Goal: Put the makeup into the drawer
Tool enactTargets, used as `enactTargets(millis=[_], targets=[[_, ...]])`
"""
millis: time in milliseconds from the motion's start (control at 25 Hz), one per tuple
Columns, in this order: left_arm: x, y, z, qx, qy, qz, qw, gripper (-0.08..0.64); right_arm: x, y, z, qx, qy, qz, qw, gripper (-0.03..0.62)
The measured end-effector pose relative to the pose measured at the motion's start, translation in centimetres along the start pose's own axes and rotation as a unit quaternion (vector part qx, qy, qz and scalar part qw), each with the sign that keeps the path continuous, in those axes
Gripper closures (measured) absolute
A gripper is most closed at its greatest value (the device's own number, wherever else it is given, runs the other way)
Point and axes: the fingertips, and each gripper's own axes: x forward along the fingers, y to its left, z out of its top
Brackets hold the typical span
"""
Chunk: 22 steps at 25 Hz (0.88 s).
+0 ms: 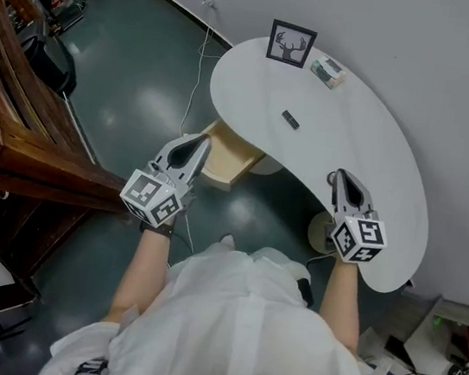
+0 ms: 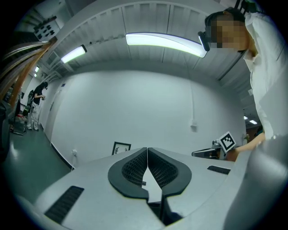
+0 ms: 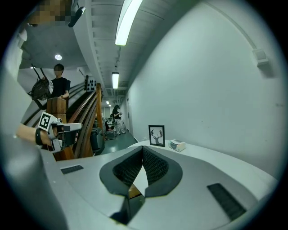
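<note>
Operator: Where's the makeup?

Spotter: The makeup (image 1: 290, 119), a small dark piece, lies flat on the bare middle of the white table (image 1: 378, 160), well apart from both your tools. Beyond it, near the far edge, stand the framed deer picture (image 1: 291, 44) and a small box (image 1: 329, 71).

Operator: And my grippers?

Spotter: Your left gripper (image 1: 199, 142) is closed, pad against pad, and holds nothing. It hangs just beside the open wooden drawer (image 1: 228, 162), which juts out from under the table's inner curve. Your right gripper (image 1: 338, 176) is closed too, also empty, over the table's near edge.

Operator: Room to move?

Spotter: You have open green floor (image 1: 137, 80) on your left, as far as the wooden railing (image 1: 16, 132). On your right the wall (image 1: 459, 85) runs close along the table's outer curve.
</note>
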Motion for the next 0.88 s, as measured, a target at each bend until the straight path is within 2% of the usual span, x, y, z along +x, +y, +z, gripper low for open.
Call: enactTargets(millis=[400, 880], targets=[[0.7, 2.9, -1.3, -0.013, 0.014, 0.027, 0.9995, 0.541, 7.2, 1.8, 0.6, -0.057, 0.038, 0.053, 0.996, 0.583], [4.7, 7.5, -3.0, -0.028, 0.031, 0.079, 0.996, 0.542, 16.6, 0.8, -0.9, -0.091, 0.094, 0.129, 0.983, 0.581]])
